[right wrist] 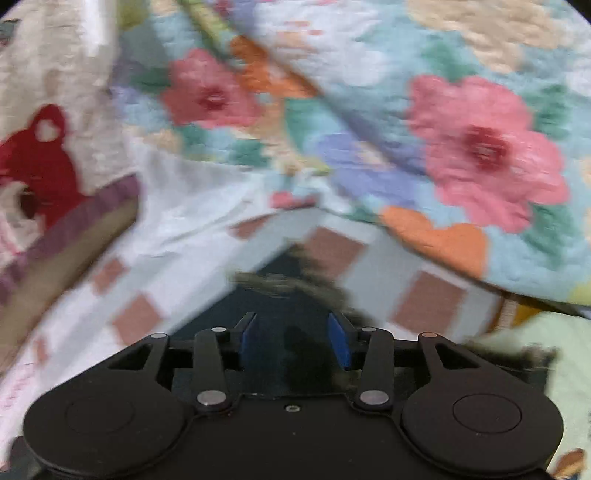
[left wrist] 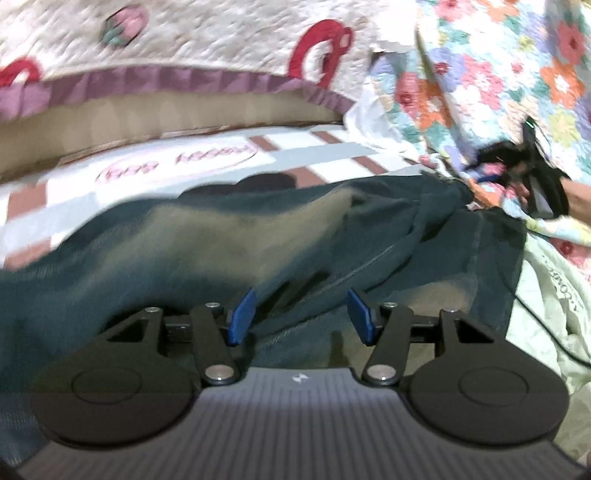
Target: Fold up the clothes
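Blue-padded left claw (left wrist: 301, 315) gapes wide — over teal garment (left wrist: 207, 236).

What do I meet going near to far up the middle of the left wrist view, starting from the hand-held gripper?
Left hand-held gripper, jaws open → dark teal garment → checked sheet with pink lettering → tan band → purple border → cream quilt with red motifs.

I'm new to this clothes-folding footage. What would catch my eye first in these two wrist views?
The rumpled dark teal garment fills the middle of the left wrist view, lying on a white bedsheet with brown-red squares, with the open left gripper just above it. The bright floral quilt with big pink flowers dominates the right wrist view, beyond the open right gripper.
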Motion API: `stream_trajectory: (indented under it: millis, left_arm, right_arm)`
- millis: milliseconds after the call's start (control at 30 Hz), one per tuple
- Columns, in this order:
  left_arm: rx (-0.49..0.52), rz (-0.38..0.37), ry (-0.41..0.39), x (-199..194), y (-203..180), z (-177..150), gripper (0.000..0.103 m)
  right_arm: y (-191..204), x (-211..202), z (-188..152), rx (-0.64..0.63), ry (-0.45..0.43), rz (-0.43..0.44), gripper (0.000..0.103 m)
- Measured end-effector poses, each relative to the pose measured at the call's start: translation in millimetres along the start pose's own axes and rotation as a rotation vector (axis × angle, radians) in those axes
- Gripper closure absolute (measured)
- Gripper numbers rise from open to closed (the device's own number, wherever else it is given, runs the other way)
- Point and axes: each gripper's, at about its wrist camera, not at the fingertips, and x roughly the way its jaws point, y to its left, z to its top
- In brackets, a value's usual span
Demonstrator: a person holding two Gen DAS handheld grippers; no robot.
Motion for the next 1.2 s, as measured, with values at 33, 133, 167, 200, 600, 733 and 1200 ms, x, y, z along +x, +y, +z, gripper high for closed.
stream_trajectory:
  millis: [33,133,167,200,600,733,1200]
  left_arm:
    - [0.03,0.006,0.006,3.0,-5.1,5.5,0.048]
    - [0.07,0.037,0.038,12.5,-13.3,16.2,0.044]
    - [0.049,0.057,0.058,16.0,-11.3,15.9,0.044]
    - [0.028,0.078,0.077,19.5,-9.3,15.6,0.044]
    - [-0.109,0.217,0.207,35.8,5.7,10.6,0.044]
    - [-0.165,0.162,0.154,19.4,9.2,10.1,0.044]
    - [-0.283,0.107,0.098,-11.7,25.1,0.4,0.042]
  right_arm:
    - [12.7,5.1,1.5,-0.026,0.041,0.022,0.043]
    - [49.7,30.7,-1.6,-0.109,0.147,-0.007,0.039]
    - [61.9,41.3,-4.2,-0.138,0.179,-0.037,0.039]
    - [74.0,52.0,-6.7,-0.167,0.211,-0.066,0.039]
    - [66.4,50.1,-5.4,-0.183,-0.007,-0.063,0.096]
    - [39.0,-28.4,14.1,-0.083,-0.25,0.117,0.097]
    - [-95.5,-13.0,-66.6,0.244,-0.2,0.024,0.083]
